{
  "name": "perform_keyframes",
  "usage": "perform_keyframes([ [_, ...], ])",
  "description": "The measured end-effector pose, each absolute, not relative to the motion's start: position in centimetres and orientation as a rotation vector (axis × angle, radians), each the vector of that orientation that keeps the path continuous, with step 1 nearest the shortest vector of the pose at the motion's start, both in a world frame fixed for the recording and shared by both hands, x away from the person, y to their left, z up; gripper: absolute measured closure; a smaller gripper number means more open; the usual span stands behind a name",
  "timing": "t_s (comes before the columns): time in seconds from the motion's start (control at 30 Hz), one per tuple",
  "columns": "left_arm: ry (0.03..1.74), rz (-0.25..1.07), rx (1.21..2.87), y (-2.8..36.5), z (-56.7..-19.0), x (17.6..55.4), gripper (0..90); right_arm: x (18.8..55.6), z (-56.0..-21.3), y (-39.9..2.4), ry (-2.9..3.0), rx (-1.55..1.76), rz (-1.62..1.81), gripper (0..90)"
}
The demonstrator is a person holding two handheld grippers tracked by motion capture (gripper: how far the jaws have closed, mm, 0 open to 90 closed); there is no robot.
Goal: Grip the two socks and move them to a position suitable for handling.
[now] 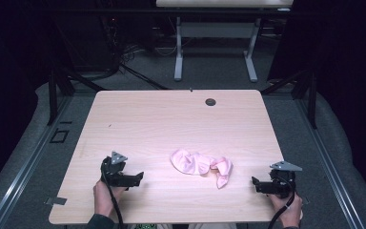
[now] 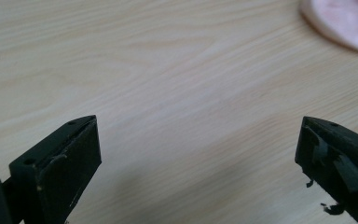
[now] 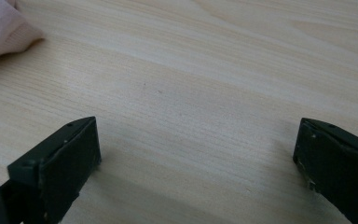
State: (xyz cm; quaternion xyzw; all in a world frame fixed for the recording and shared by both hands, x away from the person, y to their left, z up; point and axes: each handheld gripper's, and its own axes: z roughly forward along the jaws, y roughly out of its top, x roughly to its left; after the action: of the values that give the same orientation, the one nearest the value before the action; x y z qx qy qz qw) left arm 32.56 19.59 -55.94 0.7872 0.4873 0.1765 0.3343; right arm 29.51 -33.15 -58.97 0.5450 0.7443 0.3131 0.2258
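A crumpled pink cloth (image 1: 201, 165) lies on the wooden table (image 1: 171, 119), near the front and a little right of centre. My left gripper (image 1: 139, 177) rests on the table to the cloth's left, pointing right at it, open with nothing between the jaws. My right gripper (image 1: 254, 183) rests to the cloth's right, pointing left, also open and empty. An edge of the cloth (image 2: 342, 23) shows at the top right of the left gripper view. A corner of the cloth (image 3: 2, 28) shows at the top left of the right gripper view. Both grippers stand apart from the cloth.
A small dark round grommet (image 1: 210, 101) sits near the table's far edge. Beyond the table stands a white desk frame (image 1: 214, 43) on a grey floor. Dark metal struts (image 1: 57, 90) flank the table on both sides.
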Motion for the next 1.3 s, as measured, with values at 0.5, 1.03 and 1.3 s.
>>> perform_keyframes([
  [0.5, 1.111, 0.341, 2.178, 10.3, -52.5, 36.2, 0.0, 29.4, -59.0, -33.1, 2.039, 1.497, 0.87, 2.6],
  [1.03, 1.091, 0.174, 2.408, 2.4, -53.0, 40.2, 3.0, 29.3, -58.9, -33.1, 2.032, 1.478, 0.876, 7.9],
  [1.3, 1.144, 0.147, 2.455, 1.6, -55.2, 40.7, 26.7, 29.2, -58.9, -33.1, 2.024, 1.47, 0.878, 10.3],
])
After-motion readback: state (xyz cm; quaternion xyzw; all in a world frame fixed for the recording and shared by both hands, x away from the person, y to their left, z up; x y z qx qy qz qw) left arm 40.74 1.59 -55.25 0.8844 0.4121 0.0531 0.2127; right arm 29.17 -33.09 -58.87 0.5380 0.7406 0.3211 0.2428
